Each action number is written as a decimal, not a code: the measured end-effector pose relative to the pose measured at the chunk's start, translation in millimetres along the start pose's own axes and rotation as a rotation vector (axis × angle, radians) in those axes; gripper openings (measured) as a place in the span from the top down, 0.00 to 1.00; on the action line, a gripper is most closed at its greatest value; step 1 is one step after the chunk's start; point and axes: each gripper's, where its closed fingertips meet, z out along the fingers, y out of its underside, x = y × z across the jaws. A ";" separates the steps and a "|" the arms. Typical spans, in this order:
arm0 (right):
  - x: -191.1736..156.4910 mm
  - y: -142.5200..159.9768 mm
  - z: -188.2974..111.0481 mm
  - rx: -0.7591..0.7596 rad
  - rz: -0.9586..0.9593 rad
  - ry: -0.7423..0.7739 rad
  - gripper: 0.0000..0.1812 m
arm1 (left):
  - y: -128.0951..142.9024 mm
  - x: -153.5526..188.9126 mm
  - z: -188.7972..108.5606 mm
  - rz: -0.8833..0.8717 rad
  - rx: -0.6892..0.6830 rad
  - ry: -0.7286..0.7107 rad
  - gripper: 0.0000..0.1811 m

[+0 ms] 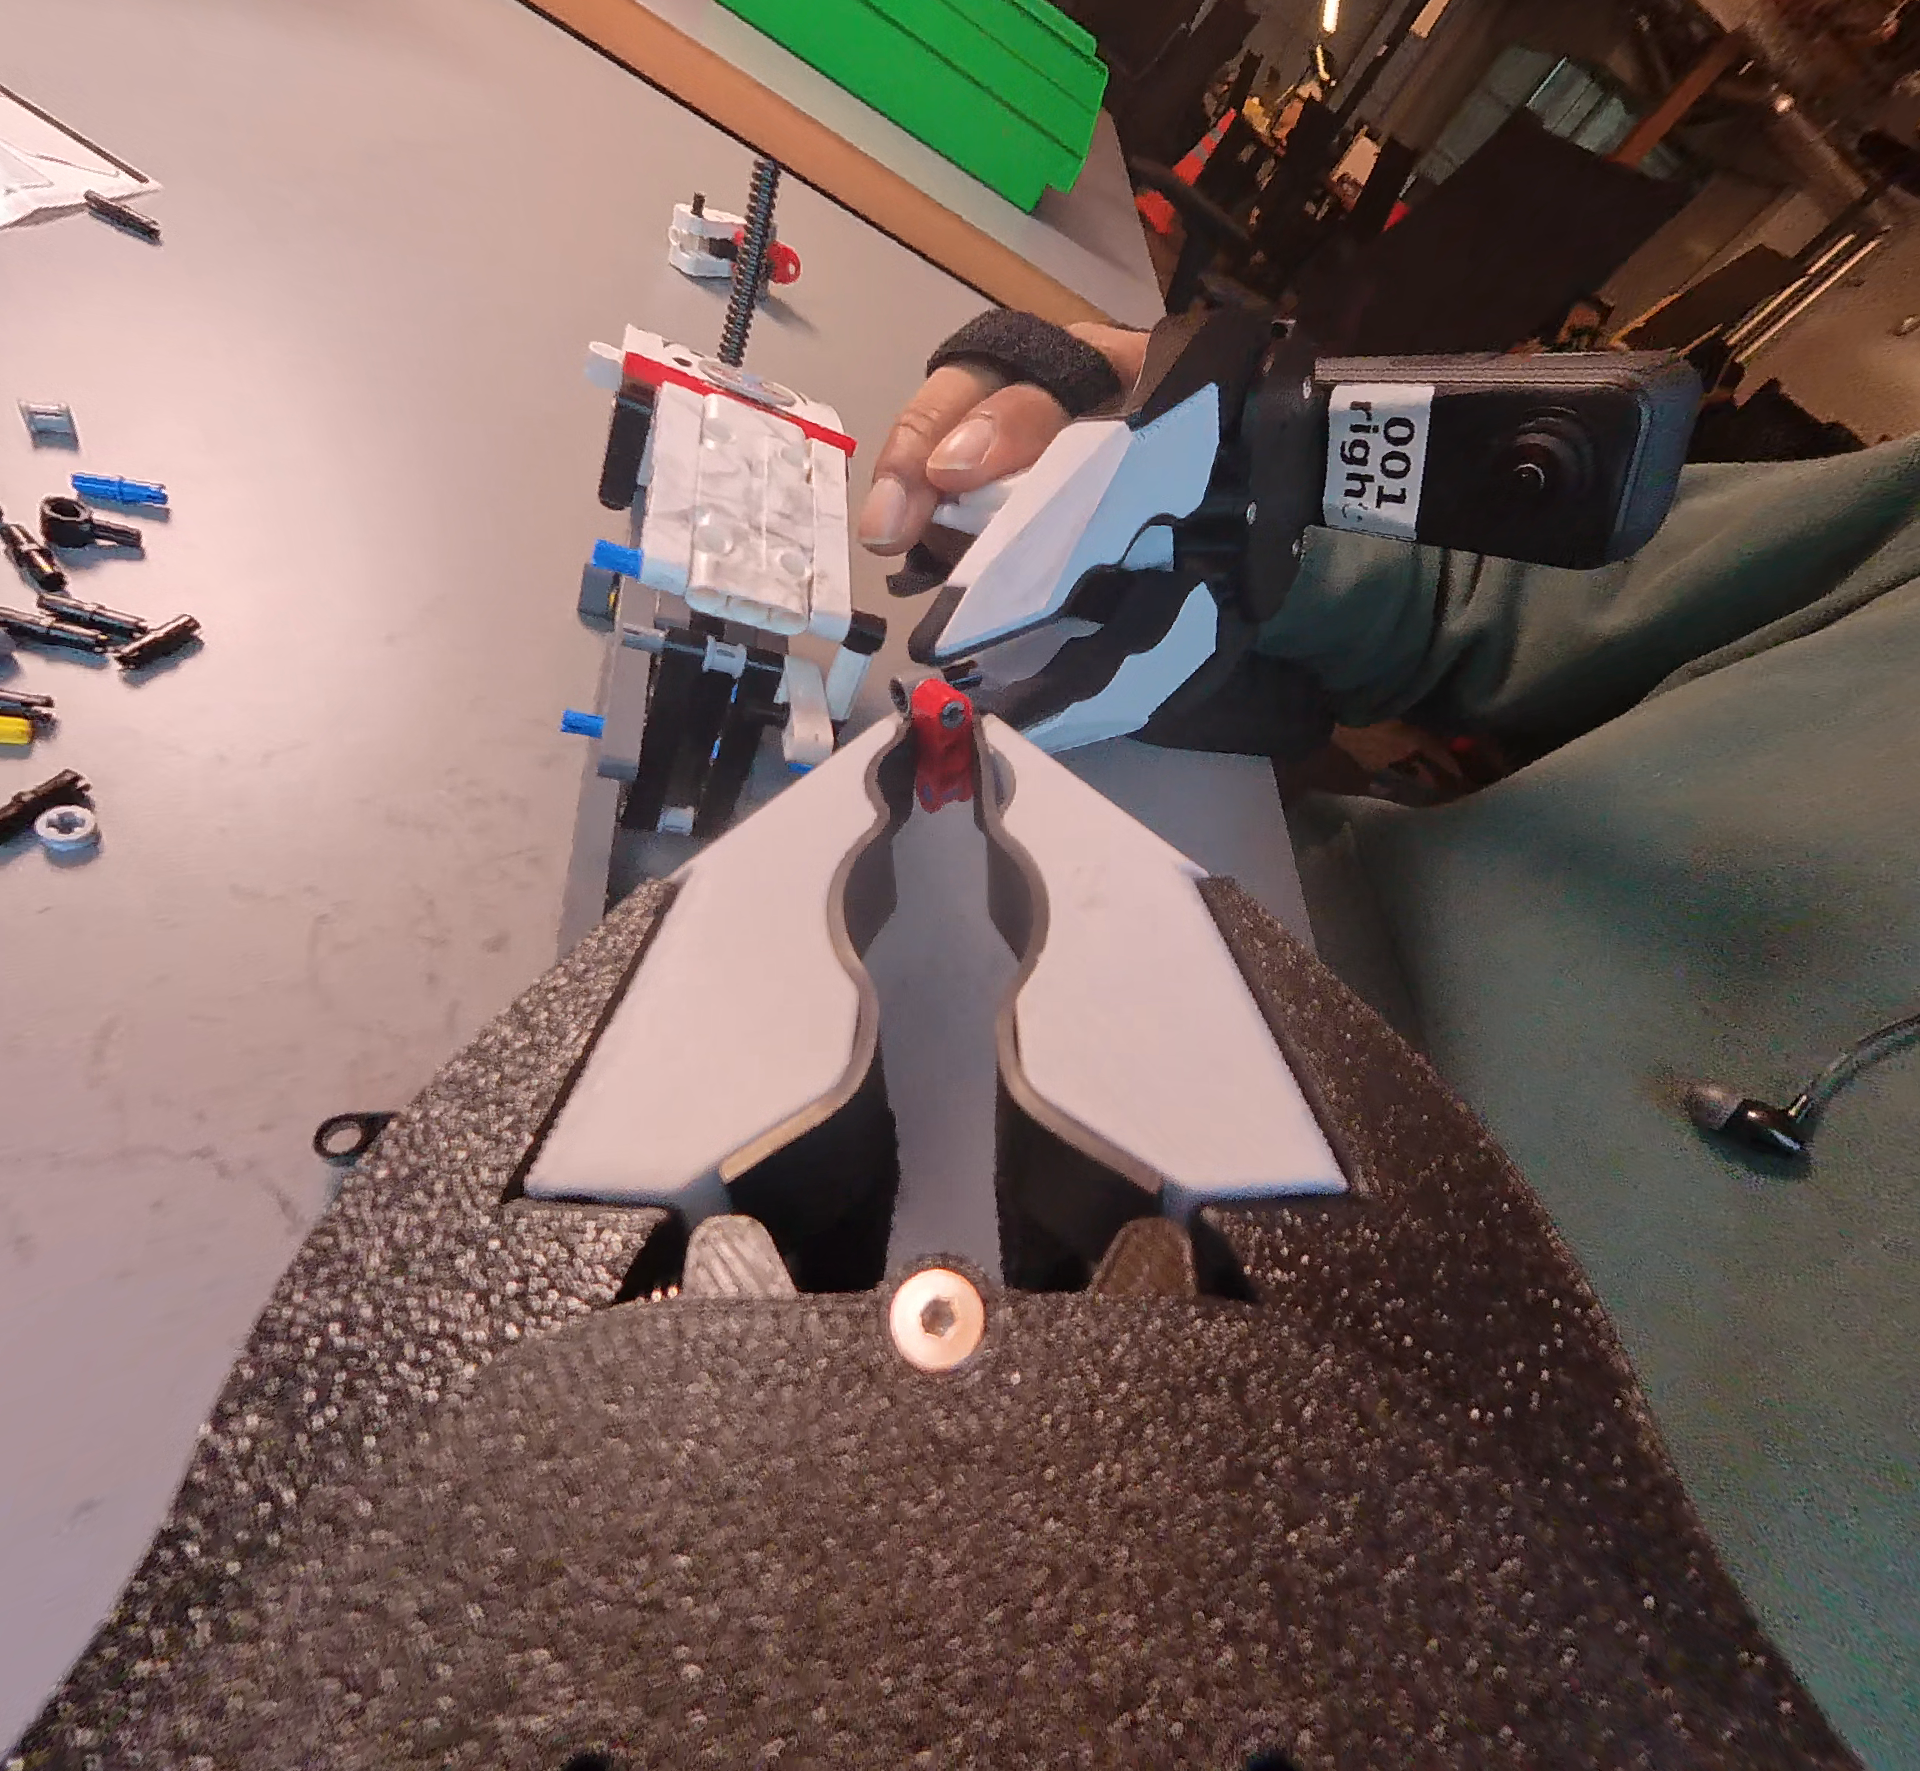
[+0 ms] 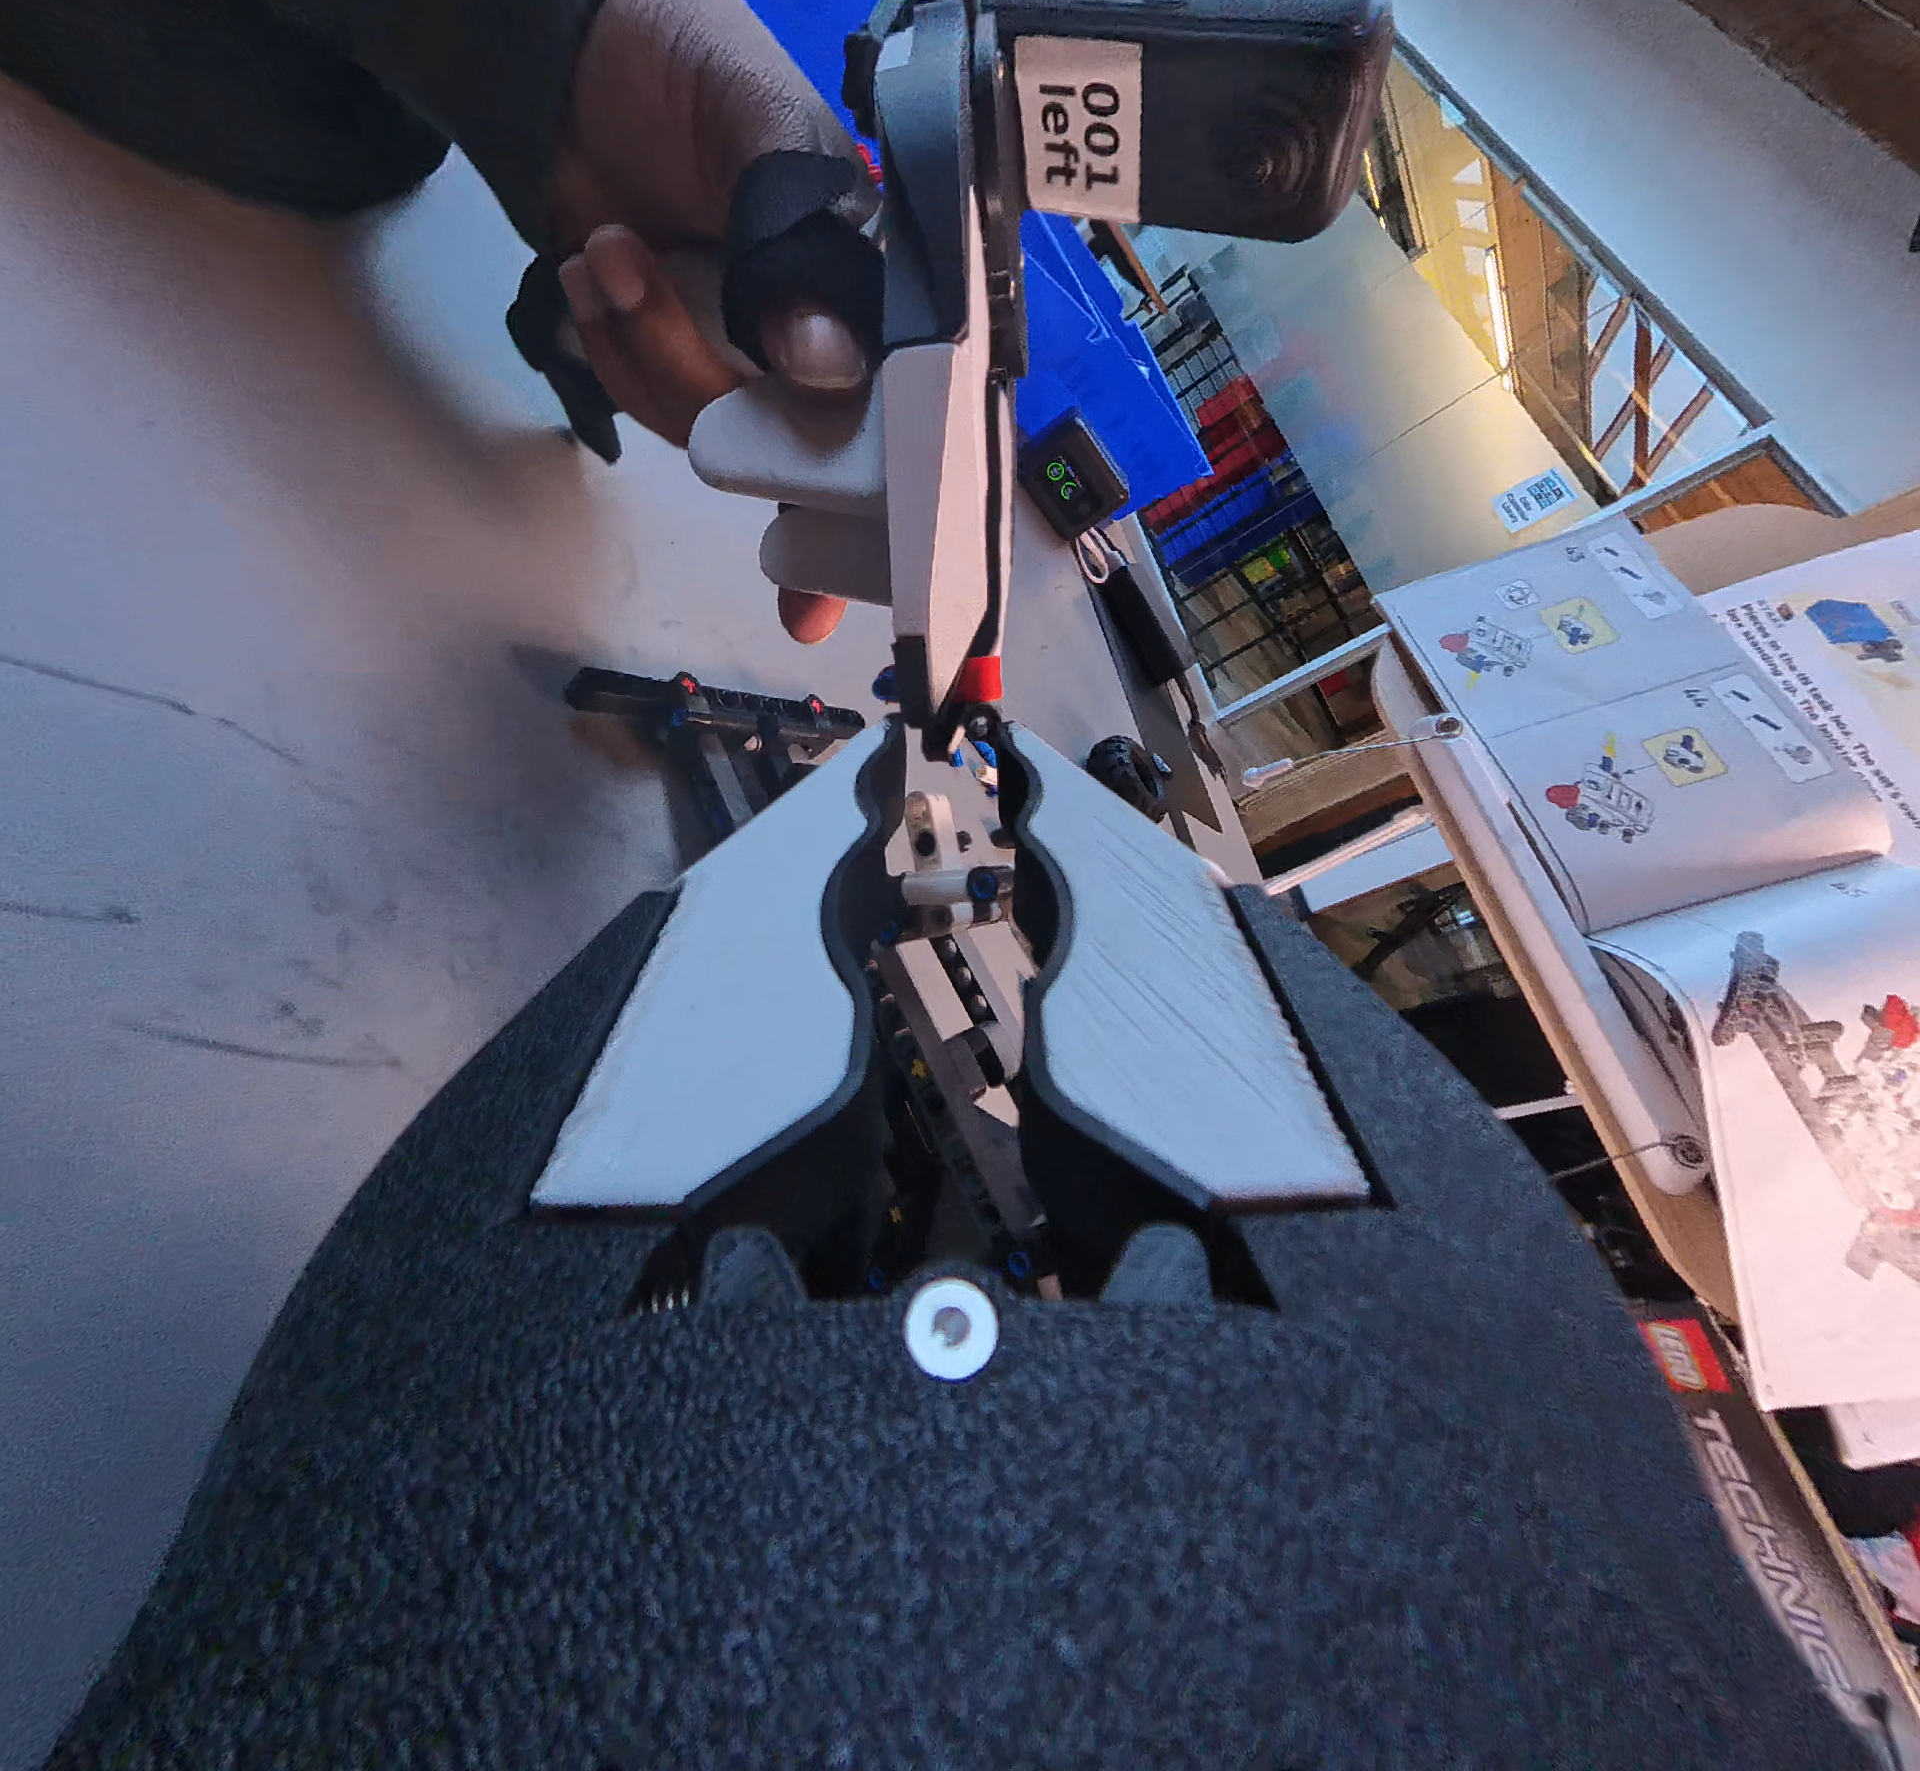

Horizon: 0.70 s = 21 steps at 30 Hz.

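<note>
My left gripper (image 1: pixel 938 734) is shut on a small red connector piece (image 1: pixel 940 753), held just above the table's near edge. My right gripper (image 1: pixel 935 656) reaches in from the right, its tips almost touching the red piece; it pinches a small black pin (image 1: pixel 964 679). A white, black and red brick-built vehicle (image 1: pixel 732 558) lies on the grey table (image 1: pixel 343 350) just left of both tips. In the right wrist view my right gripper (image 2: pixel 948 734) is shut, the left gripper (image 2: pixel 935 708) comes down from above with the red piece (image 2: pixel 977 679), and the vehicle (image 2: pixel 956 942) shows through the finger gap.
Several loose black, blue and yellow pins (image 1: pixel 73 620) lie at the left. A small white and red subassembly with a black ridged axle (image 1: pixel 727 241) sits behind the vehicle. A green bin (image 1: pixel 904 7) stands beyond. A black beam frame (image 2: pixel 727 713), a tyre (image 2: pixel 1127 771) and an open instruction booklet (image 2: pixel 1662 734) are nearby. My left and right fingertips are right by each other.
</note>
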 end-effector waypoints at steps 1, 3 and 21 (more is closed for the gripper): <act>-1.0 -1.1 -0.4 -0.001 -0.021 -0.001 0.91 | 1.1 1.0 0.1 0.004 -0.009 -0.007 0.95; -2.5 -3.0 0.0 0.001 -0.040 0.000 0.91 | 2.4 2.5 -0.9 0.010 -0.015 -0.012 0.95; -13.1 10.2 7.5 -0.084 -0.218 -0.013 0.98 | 19.3 -9.9 0.4 -0.097 -0.100 -0.022 0.95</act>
